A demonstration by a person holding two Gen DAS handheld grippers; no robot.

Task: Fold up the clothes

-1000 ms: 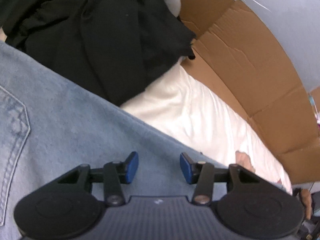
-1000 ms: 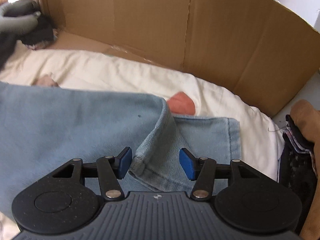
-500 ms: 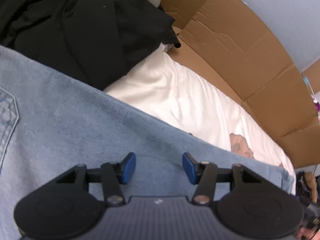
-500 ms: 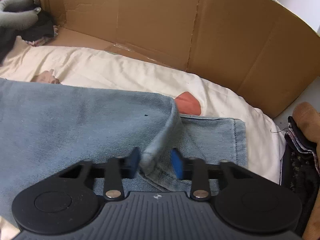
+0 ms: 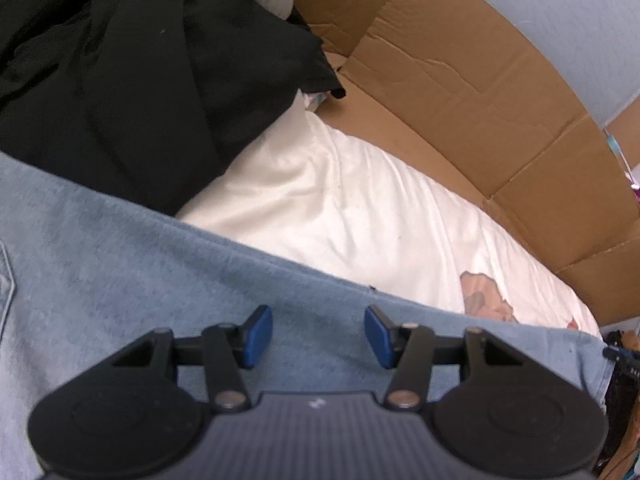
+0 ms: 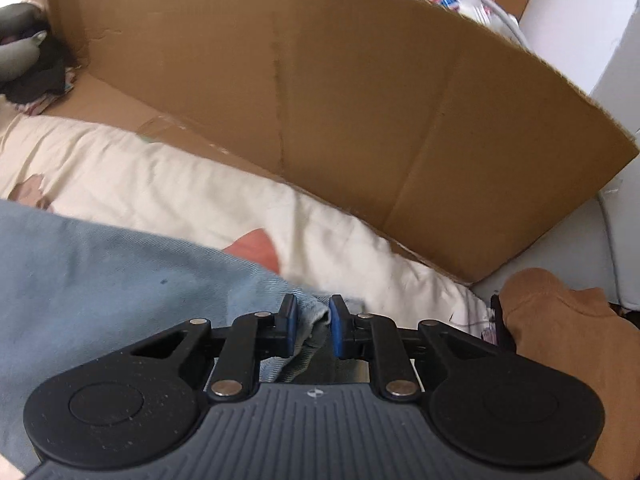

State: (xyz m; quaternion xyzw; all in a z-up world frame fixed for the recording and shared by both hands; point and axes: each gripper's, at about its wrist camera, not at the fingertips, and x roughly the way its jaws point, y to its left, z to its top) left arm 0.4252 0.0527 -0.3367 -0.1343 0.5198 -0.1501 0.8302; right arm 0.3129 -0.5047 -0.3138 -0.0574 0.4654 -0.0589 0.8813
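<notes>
Cream bedding (image 5: 352, 216) backed by a brown cardboard wall (image 6: 360, 120) carried the pale blue denim jeans (image 5: 160, 272), which lay spread across it beside a heap of black clothes (image 5: 140, 80). At the jeans' hem end, the right gripper (image 6: 312, 328) had just been closing and now pinched a bunched fold of denim between its blue pads. Over flat denim, the left gripper (image 5: 318, 336) hung half open, gripping nothing. The fold seemed to be starting; next, the pinched hem probably needed carrying over toward the waist.
</notes>
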